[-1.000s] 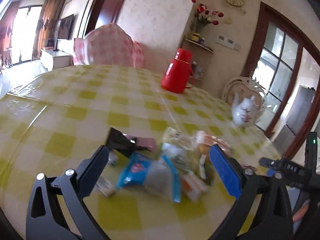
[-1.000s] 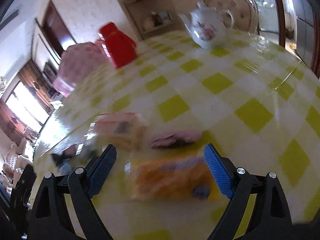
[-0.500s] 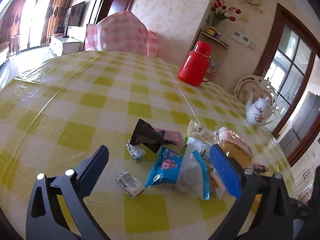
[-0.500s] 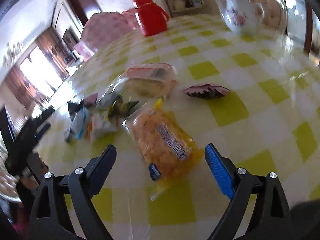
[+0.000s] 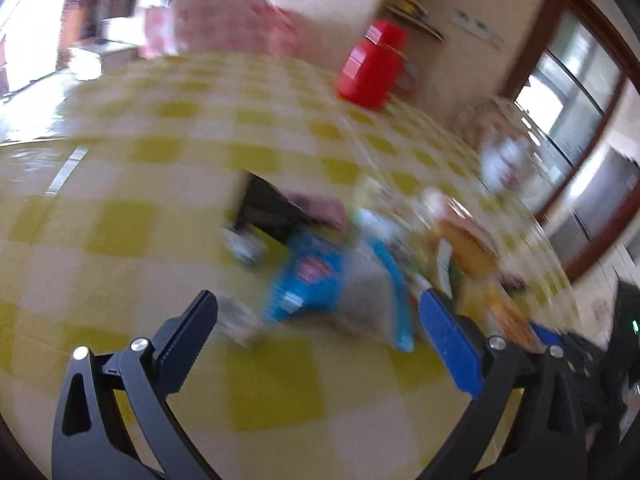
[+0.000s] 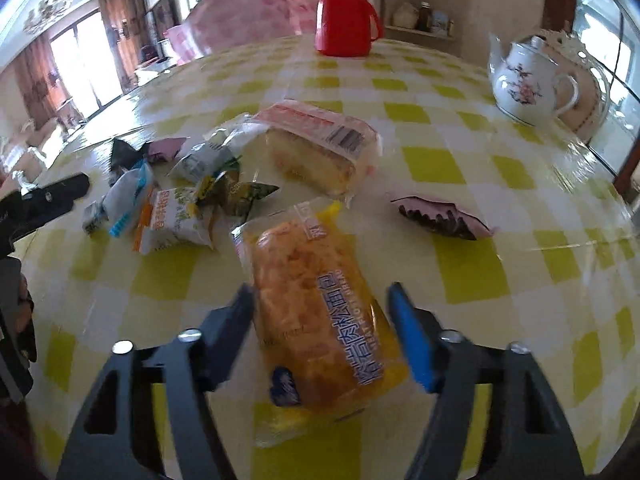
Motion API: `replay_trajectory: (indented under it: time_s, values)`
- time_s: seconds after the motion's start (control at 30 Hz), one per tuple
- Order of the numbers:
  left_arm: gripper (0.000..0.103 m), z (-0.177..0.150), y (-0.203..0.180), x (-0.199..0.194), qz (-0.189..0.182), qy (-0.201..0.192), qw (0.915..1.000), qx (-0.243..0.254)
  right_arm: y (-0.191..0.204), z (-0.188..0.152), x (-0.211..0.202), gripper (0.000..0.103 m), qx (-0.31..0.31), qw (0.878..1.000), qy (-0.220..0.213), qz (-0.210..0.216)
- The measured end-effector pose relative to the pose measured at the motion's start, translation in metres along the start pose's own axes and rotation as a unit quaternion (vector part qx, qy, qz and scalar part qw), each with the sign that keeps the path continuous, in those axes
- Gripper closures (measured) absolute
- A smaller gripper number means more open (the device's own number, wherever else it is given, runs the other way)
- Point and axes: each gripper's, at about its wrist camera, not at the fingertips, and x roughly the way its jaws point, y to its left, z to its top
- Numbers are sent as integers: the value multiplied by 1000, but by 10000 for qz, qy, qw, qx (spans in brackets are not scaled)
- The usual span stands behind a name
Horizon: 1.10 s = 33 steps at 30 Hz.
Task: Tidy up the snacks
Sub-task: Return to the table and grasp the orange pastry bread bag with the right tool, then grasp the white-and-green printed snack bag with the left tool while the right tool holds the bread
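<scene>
In the right wrist view, sharp and well lit, the right gripper [image 6: 320, 320] has its fingers [image 6: 412, 344] spread on either side of the yellow bread pack [image 6: 320, 320], close beside the wrapper but not clearly pressing it; the pack lies flat on the bench [image 6: 472, 280] near its front edge, a clear bag with golden, crumbly bread inside and a blue printed band down one side. Beyond it, toward the middle of the bench, lies a sponge cake pack [image 6: 320, 144] with a pink label and barcode, and just right of the bread a flat pink and dark wrapper [image 6: 440, 216]. To the left sits a cluster of small snack bags [image 6: 176, 200] in white, orange, green and blue, touching or overlapping. Only this view shows them crisply; the left wrist view is smeared by motion. There the left gripper [image 5: 316, 328] has its fingers [image 5: 448, 344] released and wide apart above the bench, with a blue snack bag [image 5: 308, 280] lying just ahead between them, untouched, and a dark wrapper [image 5: 268, 208] behind it. At the far edge stand a red thermos [image 6: 344, 16] and, toward the right edge, a white teapot [image 6: 524, 80].
</scene>
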Motion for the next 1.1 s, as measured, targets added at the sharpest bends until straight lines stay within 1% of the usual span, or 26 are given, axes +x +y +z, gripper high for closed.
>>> replay_trajectory:
  time_s: [0.03,0.07,0.1,0.13,0.2,0.23,0.27,0.3,0.47,0.5,0.53,0.57,0.63,0.67,0.7,0.73,0.77,0.8,0.83,0.87,0.97,1.1]
  values:
    - [2,-3,-10,2,-150,123,9996,187,2,-2,0,39,-67,10000,1,10]
    - [2,-10,-25,4,-314,260,9979,503,5,-5,2,40,-213,9998,18,-40]
    - [2,-15,-36,5,-408,324,9962,705,7,-7,4,43,-297,9995,23,-112]
    - [2,-21,-45,6,-483,373,9945,856,8,-8,6,44,-335,9993,39,-156]
    - [2,-32,-63,17,-616,592,9908,1049,10,-8,6,51,-317,9994,8,-106]
    - [2,-35,-68,23,-613,680,9898,1094,10,-9,5,51,-289,9995,-3,-94]
    - [2,-37,-74,32,-522,776,9889,1153,10,-10,4,51,-261,9996,4,-59]
    - [2,-37,-77,38,-417,774,9890,1187,11,-11,3,51,-257,9997,9,-30]
    - [2,-18,-83,60,14,509,9925,1107,9,-12,3,51,-180,9998,49,97]
    - [2,-15,-85,64,96,504,9924,1118,8,-12,3,51,-172,9998,54,118]
    - [5,-12,-87,70,193,516,9920,1135,8,-12,3,51,-166,9998,55,132]
    - [10,-8,-87,75,290,553,9917,1125,7,-12,3,51,-153,9997,58,159]
    - [15,-3,-88,82,413,586,9912,1112,7,-13,4,50,-141,9997,70,182]
    - [24,-3,-90,85,535,604,9894,1209,7,-13,7,49,-137,9997,101,189]
    - [29,-5,-93,84,690,614,9857,1411,8,-13,7,48,-146,9997,91,180]
    - [43,-7,-94,83,682,614,9841,1523,10,-13,8,47,-162,9997,91,162]
    - [51,-9,-93,80,657,622,9815,1689,11,-13,8,47,-176,9997,80,144]
    - [54,-10,-92,77,624,624,9805,1758,11,-13,9,47,-174,9997,64,138]
    - [57,-11,-86,73,465,626,9817,1739,10,-13,9,47,-176,9997,42,143]
    - [59,-11,-85,72,411,637,9820,1728,10,-14,9,47,-175,9997,30,148]
    - [61,-10,-80,69,348,687,9821,1719,9,-14,9,47,-149,9997,20,166]
    - [61,-11,-82,66,333,643,9812,1792,9,-15,7,45,-129,9998,24,126]
